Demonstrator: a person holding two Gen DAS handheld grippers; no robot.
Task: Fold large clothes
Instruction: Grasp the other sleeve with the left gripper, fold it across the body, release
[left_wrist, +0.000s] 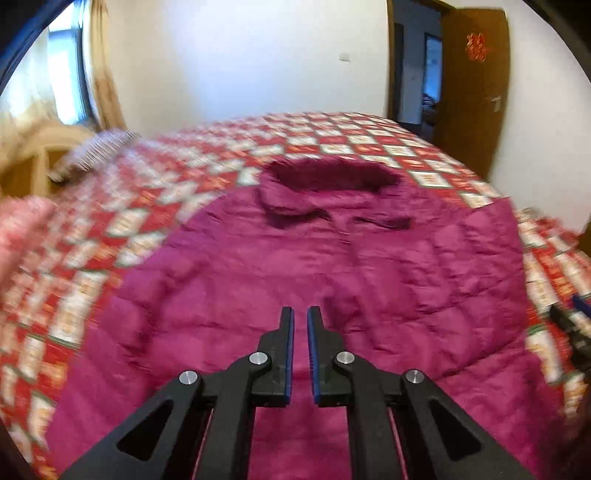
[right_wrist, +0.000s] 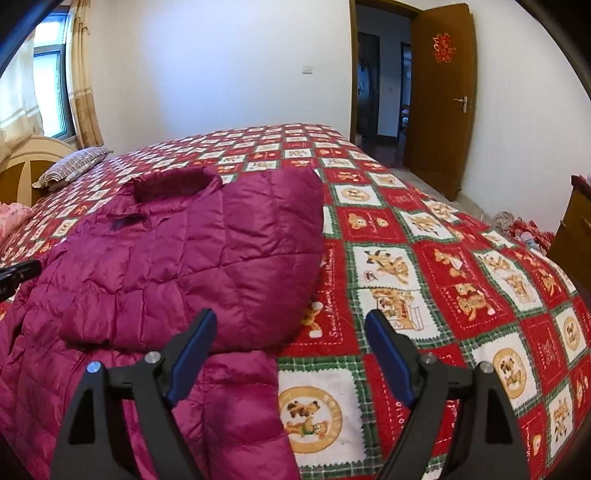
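Note:
A magenta quilted down jacket lies spread on the bed, its furry collar at the far end. In the right wrist view the jacket has one side folded over its body, and a sleeve end lies near the front. My left gripper hovers over the jacket's middle, shut with nothing between its pads. My right gripper stands open above the jacket's right edge, holding nothing. The left wrist view is motion-blurred.
A red, white and green checked bedspread covers the bed. A striped pillow and a wooden headboard are at the far left, pink cloth below them. An open brown door and a wooden cabinet stand right.

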